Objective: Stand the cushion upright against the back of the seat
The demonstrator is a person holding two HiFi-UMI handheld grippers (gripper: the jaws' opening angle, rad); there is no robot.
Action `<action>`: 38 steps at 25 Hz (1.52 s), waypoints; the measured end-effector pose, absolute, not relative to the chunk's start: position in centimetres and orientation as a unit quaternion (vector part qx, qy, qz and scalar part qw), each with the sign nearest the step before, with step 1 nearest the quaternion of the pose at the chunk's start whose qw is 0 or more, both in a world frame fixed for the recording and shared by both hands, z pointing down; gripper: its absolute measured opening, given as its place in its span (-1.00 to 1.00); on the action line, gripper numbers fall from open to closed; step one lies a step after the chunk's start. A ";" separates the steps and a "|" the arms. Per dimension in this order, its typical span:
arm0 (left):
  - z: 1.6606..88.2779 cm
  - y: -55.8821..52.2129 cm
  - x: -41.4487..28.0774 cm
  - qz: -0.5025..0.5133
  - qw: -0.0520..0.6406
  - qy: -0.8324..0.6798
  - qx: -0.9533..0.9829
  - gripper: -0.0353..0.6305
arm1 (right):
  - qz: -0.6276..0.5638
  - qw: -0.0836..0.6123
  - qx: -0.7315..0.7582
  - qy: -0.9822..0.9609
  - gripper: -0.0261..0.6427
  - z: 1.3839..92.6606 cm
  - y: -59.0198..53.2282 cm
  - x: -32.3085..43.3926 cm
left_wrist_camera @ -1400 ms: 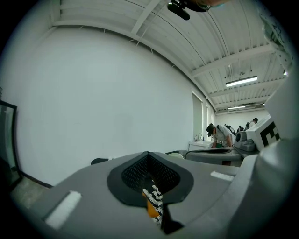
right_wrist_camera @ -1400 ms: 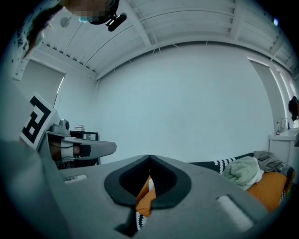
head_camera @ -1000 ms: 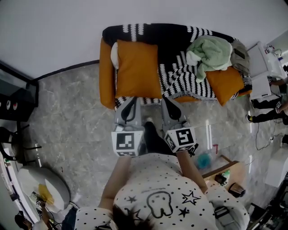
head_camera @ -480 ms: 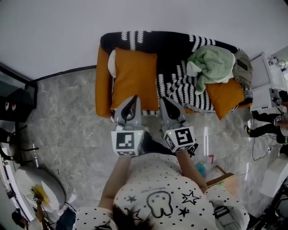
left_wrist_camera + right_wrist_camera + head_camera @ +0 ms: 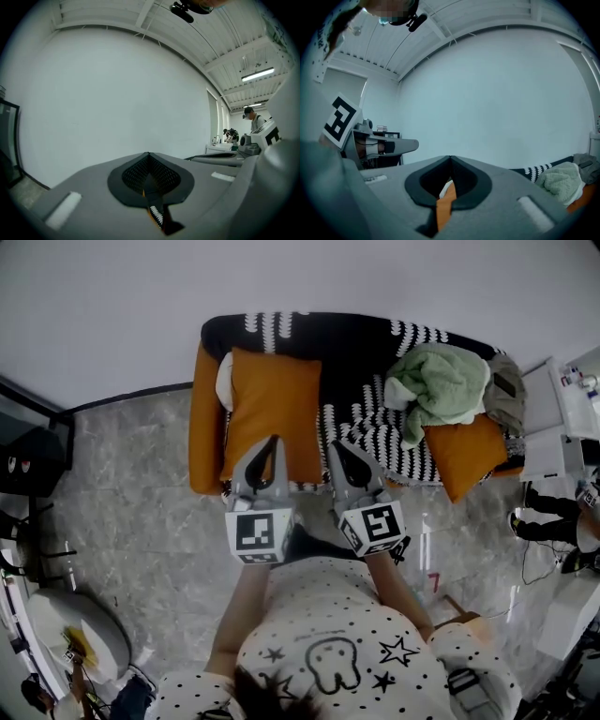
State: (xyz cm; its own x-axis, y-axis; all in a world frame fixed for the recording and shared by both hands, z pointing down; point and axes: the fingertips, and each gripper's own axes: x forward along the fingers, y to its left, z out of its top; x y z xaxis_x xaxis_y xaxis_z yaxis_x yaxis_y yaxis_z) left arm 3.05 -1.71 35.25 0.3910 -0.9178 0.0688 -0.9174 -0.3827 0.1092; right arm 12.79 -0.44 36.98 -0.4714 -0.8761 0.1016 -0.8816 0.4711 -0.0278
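An orange cushion (image 5: 274, 409) lies flat on the left seat of a sofa draped in a black-and-white knit throw (image 5: 370, 404). Its far edge is near the sofa's back (image 5: 314, 331). My left gripper (image 5: 273, 441) is shut and empty, its tip over the cushion's near edge. Also shut and empty, my right gripper (image 5: 333, 447) has its tip just off the cushion's near right corner, over the throw. Both point level at the wall above the sofa. A sliver of orange cushion (image 5: 446, 201) shows through the slit of the right gripper (image 5: 450, 160). The left gripper (image 5: 149, 157) sees mostly wall.
A white pillow (image 5: 225, 381) peeks out behind the cushion by the orange sofa arm (image 5: 204, 418). A green cloth (image 5: 439, 381) and a second orange cushion (image 5: 466, 451) fill the sofa's right end. A black cabinet (image 5: 28, 446) stands left, white furniture (image 5: 562, 404) right.
The sofa has come nearer as the person stepped forward. Both grippers went from the seat's front edge to over the near edge of the cushion. Their jaws stayed shut.
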 end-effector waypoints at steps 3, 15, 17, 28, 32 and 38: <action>35.1 -2.2 3.0 -0.001 0.063 -0.559 0.827 -0.92 | 0.039 0.036 0.511 -0.858 -0.94 36.9 -0.7 13.3; 35.3 -4.2 2.6 0.007 0.070 -0.560 0.825 -0.92 | 0.049 0.037 0.521 -0.851 -0.94 37.5 -2.0 13.9; 35.4 -4.8 2.6 0.007 0.079 -0.559 0.825 -0.92 | 0.053 0.038 0.522 -0.851 -0.94 37.7 -2.5 13.8; 35.5 -11.0 0.8 0.015 0.072 -0.551 0.831 -0.92 | 0.061 0.037 0.533 -0.843 -0.94 37.7 -8.8 12.2; 34.6 -13.8 -0.1 0.016 0.061 -0.539 0.840 -0.92 | 0.056 0.030 0.543 -0.837 -0.94 36.6 -11.5 11.4; 33.8 -16.7 -0.3 0.008 0.046 -0.511 0.859 -0.92 | 0.051 0.029 0.566 -0.822 -0.94 36.3 -14.1 10.7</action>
